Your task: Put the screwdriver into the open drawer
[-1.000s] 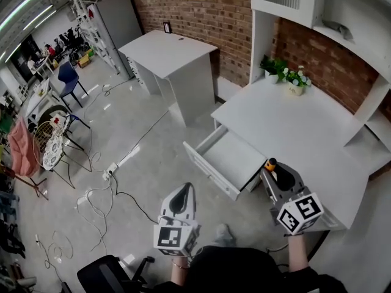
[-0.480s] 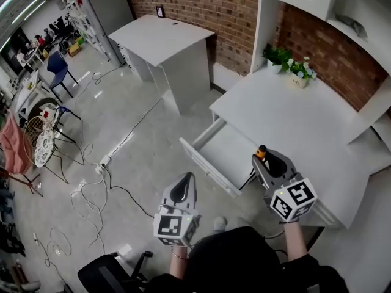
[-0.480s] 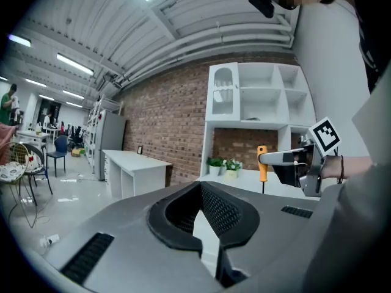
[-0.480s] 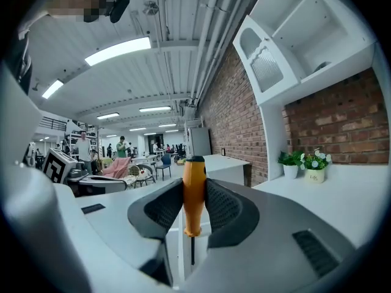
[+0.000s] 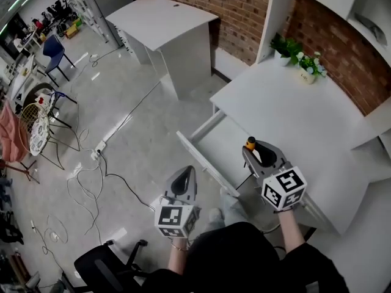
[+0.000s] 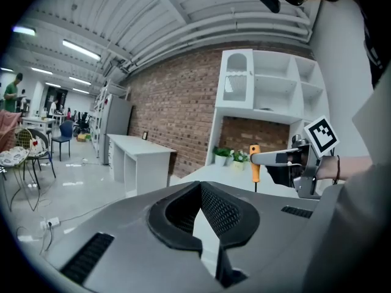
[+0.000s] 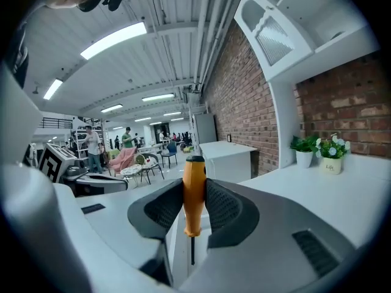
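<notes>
An orange-handled screwdriver (image 7: pixel 194 194) stands upright, shaft down, with my right gripper (image 7: pixel 193 188) shut on its handle. In the head view the screwdriver (image 5: pixel 250 143) and right gripper (image 5: pixel 250 149) hang over the near right part of the open white drawer (image 5: pixel 201 161). My left gripper (image 5: pixel 186 173) is lower left of the drawer front, over the floor, shut and holding nothing. The left gripper view shows its own tips (image 6: pixel 200 188) meeting, and beyond them the right gripper (image 6: pixel 272 159) with the screwdriver (image 6: pixel 255 157).
The drawer belongs to a white desk (image 5: pixel 287 115) with potted plants (image 5: pixel 297 55) at its back and a shelf unit above. Another white desk (image 5: pixel 162 23) stands by the brick wall. Cables (image 5: pixel 85 182) lie on the floor, and a black chair (image 5: pixel 104 264) is at the lower left.
Both grippers have moved forward and a little down. The right one has carried the screwdriver from beside the drawer's right edge to over the drawer.
</notes>
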`<state>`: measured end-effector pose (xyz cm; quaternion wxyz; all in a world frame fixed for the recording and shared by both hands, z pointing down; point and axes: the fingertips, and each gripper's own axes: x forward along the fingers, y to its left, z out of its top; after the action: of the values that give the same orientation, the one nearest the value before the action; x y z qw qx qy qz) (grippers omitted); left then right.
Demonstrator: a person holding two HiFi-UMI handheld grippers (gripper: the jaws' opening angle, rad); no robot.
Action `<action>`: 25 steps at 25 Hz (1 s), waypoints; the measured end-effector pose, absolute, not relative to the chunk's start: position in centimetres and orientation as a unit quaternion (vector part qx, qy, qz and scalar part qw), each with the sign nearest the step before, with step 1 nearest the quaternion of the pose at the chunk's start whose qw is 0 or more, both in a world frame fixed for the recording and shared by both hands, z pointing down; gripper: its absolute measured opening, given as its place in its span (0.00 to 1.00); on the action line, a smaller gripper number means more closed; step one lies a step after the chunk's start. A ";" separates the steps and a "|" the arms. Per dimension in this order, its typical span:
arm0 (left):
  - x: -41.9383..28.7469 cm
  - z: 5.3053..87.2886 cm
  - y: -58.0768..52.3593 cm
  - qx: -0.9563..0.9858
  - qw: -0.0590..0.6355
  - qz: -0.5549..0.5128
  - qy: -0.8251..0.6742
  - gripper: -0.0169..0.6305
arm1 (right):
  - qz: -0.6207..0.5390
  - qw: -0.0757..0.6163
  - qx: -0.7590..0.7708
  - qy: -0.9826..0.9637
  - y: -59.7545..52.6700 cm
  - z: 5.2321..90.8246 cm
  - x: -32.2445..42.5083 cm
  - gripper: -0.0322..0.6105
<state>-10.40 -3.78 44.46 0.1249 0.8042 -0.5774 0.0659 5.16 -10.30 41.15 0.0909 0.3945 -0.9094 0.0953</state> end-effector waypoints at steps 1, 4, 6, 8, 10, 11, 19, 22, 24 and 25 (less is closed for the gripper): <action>-10.4 44.8 -4.4 0.801 0.130 0.068 -0.580 0.04 | 0.101 0.095 0.386 -0.912 -11.0 41.7 4.8 0.23; -10.2 46.1 -5.9 0.791 0.149 0.074 -0.588 0.04 | 0.129 0.108 0.357 -0.919 -12.9 43.6 3.9 0.23; -10.1 47.1 -7.1 0.785 0.162 0.078 -0.593 0.04 | 0.142 0.122 0.340 -0.921 -14.2 45.0 3.3 0.23; -9.9 48.0 -8.3 0.778 0.173 0.083 -0.599 0.04 | 0.148 0.138 0.324 -0.924 -15.5 46.3 2.7 0.23; -9.8 48.9 -9.1 0.771 0.183 0.087 -0.604 0.04 | 0.154 0.154 0.309 -0.926 -16.4 47.6 2.1 0.23; -9.7 49.3 -9.4 0.768 0.188 0.089 -0.606 0.04 | 0.157 0.162 0.303 -0.926 -16.7 48.2 1.8 0.23; -8.9 52.3 -11.6 0.745 0.227 0.099 -0.620 0.04 | 0.187 0.218 0.261 -0.922 -18.9 53.0 -0.3 0.23; -8.8 53.6 -12.2 0.736 0.240 0.102 -0.625 0.04 | 0.193 0.239 0.246 -0.919 -19.6 55.0 -1.1 0.23; -8.8 54.5 -12.4 0.732 0.247 0.108 -0.625 0.04 | 0.198 0.253 0.239 -0.916 -20.0 56.4 -1.6 0.23; -8.8 54.9 -12.5 0.731 0.251 0.111 -0.625 0.04 | 0.203 0.261 0.237 -0.914 -20.2 57.2 -1.8 0.23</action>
<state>-8.77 -12.46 54.87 0.2511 0.7310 -0.6248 0.1105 -1.79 -20.16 57.20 0.2612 0.2368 -0.9135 0.2030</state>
